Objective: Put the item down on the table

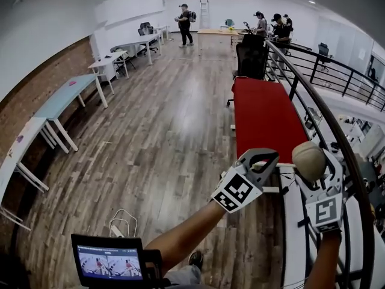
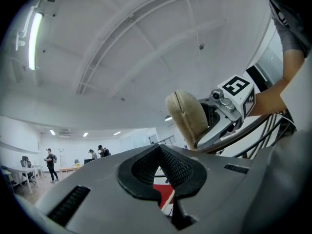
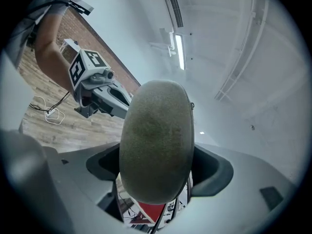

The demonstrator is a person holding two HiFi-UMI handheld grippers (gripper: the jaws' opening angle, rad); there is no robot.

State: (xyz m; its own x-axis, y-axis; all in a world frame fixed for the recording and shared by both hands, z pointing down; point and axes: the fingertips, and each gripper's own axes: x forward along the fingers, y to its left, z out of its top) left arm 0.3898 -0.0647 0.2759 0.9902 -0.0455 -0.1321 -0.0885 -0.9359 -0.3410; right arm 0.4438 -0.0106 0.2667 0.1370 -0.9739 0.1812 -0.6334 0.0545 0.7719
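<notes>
A beige oval pouch [image 1: 308, 159] with a seam is held up in the air, and my right gripper [image 1: 314, 164] is shut on it. In the right gripper view the pouch [image 3: 156, 140] fills the middle and hides most of the space between the jaws. My left gripper [image 1: 264, 156] hovers just left of it, apart from it, jaws together with nothing between them [image 2: 158, 152]. The left gripper view looks up at the ceiling, with the pouch [image 2: 187, 116] to its right. A long red table [image 1: 264, 116] lies beyond and below both grippers.
A black curved railing [image 1: 337, 131] runs along the right. A black office chair [image 1: 251, 59] stands at the red table's far end. White and blue tables [image 1: 60, 101] line the left wall. Several people [image 1: 184, 23] stand far back. A small screen [image 1: 108, 261] shows at bottom left, near a cable [image 1: 123, 221] on the wood floor.
</notes>
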